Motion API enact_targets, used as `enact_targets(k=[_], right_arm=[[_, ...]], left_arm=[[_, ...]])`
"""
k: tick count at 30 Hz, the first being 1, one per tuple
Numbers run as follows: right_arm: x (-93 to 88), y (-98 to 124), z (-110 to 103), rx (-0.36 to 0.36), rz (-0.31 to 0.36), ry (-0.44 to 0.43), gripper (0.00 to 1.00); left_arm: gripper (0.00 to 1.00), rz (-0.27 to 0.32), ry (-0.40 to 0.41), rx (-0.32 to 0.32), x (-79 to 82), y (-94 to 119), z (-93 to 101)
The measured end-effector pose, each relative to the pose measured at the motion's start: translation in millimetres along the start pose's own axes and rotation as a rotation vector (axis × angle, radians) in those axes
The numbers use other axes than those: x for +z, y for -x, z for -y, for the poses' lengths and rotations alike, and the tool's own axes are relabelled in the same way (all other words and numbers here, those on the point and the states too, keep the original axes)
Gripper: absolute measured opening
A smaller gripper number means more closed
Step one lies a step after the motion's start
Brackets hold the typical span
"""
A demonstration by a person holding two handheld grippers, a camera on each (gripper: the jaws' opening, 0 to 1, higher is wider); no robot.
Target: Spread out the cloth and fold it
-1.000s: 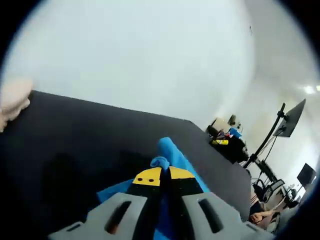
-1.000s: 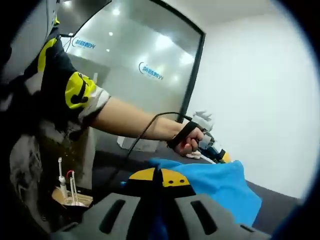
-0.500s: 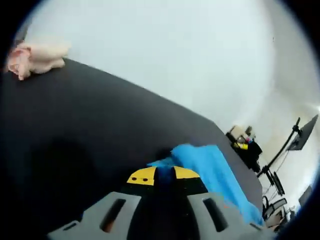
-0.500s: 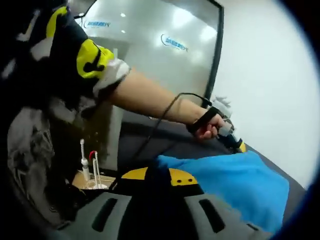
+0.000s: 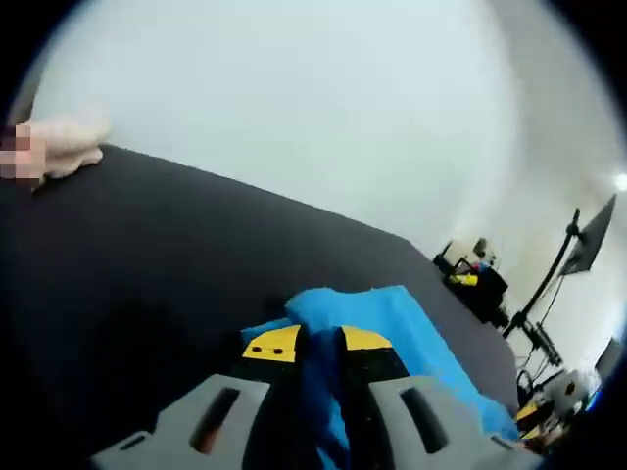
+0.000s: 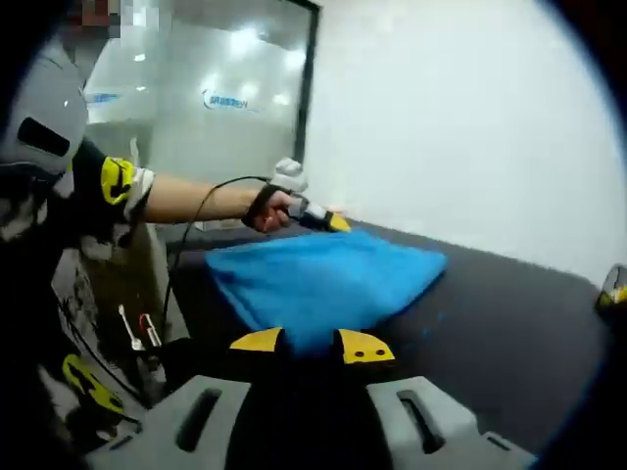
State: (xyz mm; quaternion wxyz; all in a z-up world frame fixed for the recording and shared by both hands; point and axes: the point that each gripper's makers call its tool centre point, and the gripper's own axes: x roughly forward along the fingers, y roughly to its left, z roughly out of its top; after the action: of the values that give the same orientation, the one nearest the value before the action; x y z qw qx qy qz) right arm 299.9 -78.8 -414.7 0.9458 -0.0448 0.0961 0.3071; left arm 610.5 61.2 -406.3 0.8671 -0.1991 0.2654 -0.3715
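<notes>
Left gripper [image 5: 318, 343]: yellow-tipped jaws clamped on an edge of the bright blue fabric cloth [image 5: 392, 323], which runs between them and trails off to the right over the dark matte bench [image 5: 147, 255]. Right gripper [image 6: 312, 345]: jaws closed on the near edge of the same cloth [image 6: 323, 279].

Change: half a second ago the cloth hung bunched and sloping in front of the right gripper; it now reads as a broad, nearly flat sheet stretched between the two grippers, low over the bench. Judgement: spreading is almost done; laying it down and folding remain.

View differences: the right gripper view shows the person's hand [image 6: 269, 208] holding the left gripper at the cloth's far corner, plus a glass partition [image 6: 206, 88]. The left gripper view instead shows a pale pink crumpled cloth [image 5: 64, 147] at the bench's far edge and a monitor on a stand [image 5: 588, 245] beyond.
</notes>
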Motion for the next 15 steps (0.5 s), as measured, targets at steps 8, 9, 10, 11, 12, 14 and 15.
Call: enact_targets(k=[8, 9, 10, 11, 12, 14, 15], right_arm=[[1.8, -12, -8, 0.0, 0.044, 0.052, 0.01], [3.8, -10, -7, -0.001, 0.046, 0.062, 0.01], [6.4, -7, -7, 0.006, 0.045, 0.065, 0.01], [7.7, -5, -6, 0.012, 0.049, 0.055, 0.01], [9.2, -4, -8, 0.022, 0.055, 0.035, 0.01], [8.1, 0, -8, 0.034, 0.048, 0.021, 0.0], [4.9, 0, -8, 0.028, 0.037, 0.03, 0.0]], left_arm=[[0.01, -0.013, -0.029, 0.043, 5.7, -10, -25.2], [0.01, -0.013, -0.038, 0.045, 7.8, -10, -28.4], [0.01, -0.017, -0.051, 0.047, 8.4, -10, -30.8], [0.0, -0.016, -0.051, 0.05, 10.7, -9, -34.3], [0.0, -0.007, -0.038, 0.054, 13.3, -9, -37.0], [0.0, -0.008, -0.004, 0.042, 15.8, -10, -39.8], [0.0, -0.013, -0.009, 0.045, 11.2, -8, -38.6]])
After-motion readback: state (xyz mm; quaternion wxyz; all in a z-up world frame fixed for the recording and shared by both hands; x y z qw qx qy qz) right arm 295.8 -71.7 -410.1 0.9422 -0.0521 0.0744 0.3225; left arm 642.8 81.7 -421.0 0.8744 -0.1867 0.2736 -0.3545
